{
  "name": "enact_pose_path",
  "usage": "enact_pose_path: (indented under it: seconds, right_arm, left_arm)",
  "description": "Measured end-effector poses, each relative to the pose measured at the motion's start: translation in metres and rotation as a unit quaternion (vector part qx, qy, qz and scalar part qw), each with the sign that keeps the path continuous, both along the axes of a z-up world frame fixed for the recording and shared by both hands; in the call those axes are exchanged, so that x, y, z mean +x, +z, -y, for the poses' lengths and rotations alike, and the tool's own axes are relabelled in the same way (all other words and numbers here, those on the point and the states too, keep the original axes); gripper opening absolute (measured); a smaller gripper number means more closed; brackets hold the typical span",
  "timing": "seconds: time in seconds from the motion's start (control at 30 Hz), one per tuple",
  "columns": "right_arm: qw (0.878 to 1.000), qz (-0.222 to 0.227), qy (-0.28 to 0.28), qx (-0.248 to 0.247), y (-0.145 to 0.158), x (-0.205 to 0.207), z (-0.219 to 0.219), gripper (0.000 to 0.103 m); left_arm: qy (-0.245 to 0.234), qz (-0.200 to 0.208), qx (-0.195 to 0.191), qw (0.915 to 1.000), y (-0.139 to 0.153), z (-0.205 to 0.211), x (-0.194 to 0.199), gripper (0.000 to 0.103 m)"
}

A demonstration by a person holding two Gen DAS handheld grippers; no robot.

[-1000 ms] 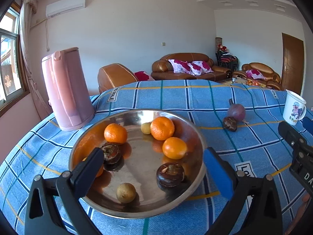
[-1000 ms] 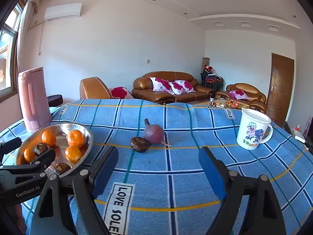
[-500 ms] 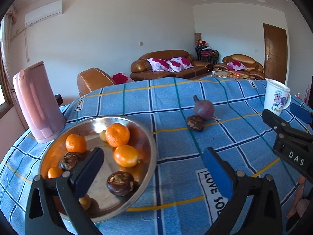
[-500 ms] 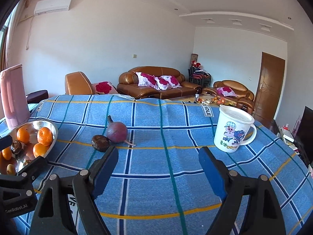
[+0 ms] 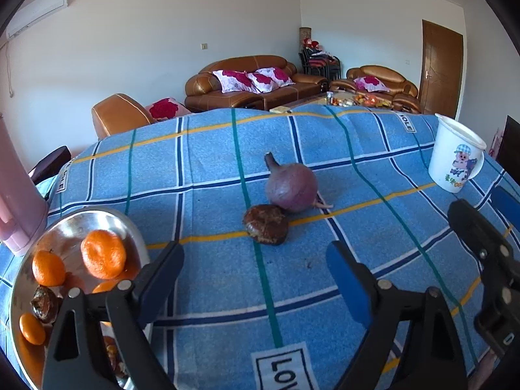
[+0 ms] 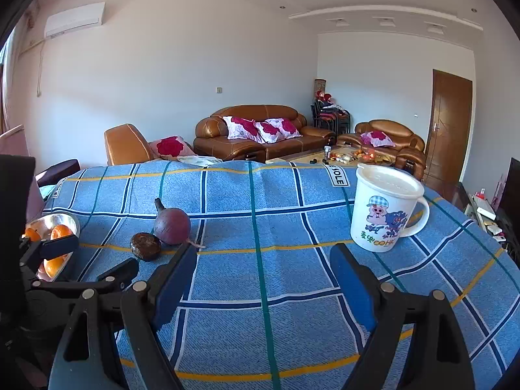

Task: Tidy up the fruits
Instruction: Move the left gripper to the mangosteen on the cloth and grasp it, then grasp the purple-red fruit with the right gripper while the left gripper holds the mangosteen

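The dark brown fruit (image 5: 265,224) lies on the bench (image 5: 208,175), touching the purple onion (image 5: 291,187), well right of the steel bowl (image 5: 130,227) of oranges (image 5: 103,257). We line our left tool (image 5: 255,265) up on it, jaws just closing a little yet wide and empty. Our right tool (image 6: 263,271) gapes empty. Next we reach forward and pinch only the fruit.

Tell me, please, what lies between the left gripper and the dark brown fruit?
Only bare blue checked cloth, seen in the left wrist view, separates the open left gripper from the dark brown fruit.
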State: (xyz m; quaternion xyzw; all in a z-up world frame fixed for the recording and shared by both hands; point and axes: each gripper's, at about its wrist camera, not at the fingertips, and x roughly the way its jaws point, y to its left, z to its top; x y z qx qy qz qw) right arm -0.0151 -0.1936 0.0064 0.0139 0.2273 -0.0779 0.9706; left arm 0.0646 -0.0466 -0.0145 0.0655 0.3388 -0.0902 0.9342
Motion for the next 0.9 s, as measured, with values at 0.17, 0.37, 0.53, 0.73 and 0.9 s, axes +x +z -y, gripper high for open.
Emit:
enact_pose_path:
  seconds: [0.17, 0.37, 0.53, 0.73, 0.9]
  right_arm:
    - [1.000, 0.001, -0.008, 0.029, -0.002, -0.001, 0.013, 0.085]
    - [0.999, 0.003, -0.006, 0.033, -0.001, -0.003, 0.013, 0.085]
    - [1.000, -0.002, -0.004, 0.030, -0.002, 0.000, 0.012, 0.085]
    - [0.999, -0.010, -0.009, 0.038, -0.004, 0.002, 0.014, 0.085]
    - [0.999, -0.027, -0.004, 0.034, -0.007, 0.009, 0.013, 0.085]
  left_arm:
    - [0.000, -0.055, -0.011, 0.9984, -0.012, 0.013, 0.039, 0.075]
    - [0.005, -0.109, -0.035, 0.9933, -0.027, 0.015, 0.066, 0.061]
    - [0.005, -0.108, -0.046, 0.9931, -0.027, 0.012, 0.065, 0.043]
    - [-0.006, -0.097, -0.081, 0.9919, -0.022, -0.004, 0.051, 0.040]
    - [-0.016, -0.037, -0.079, 0.9960, -0.004, -0.019, 0.012, 0.040]
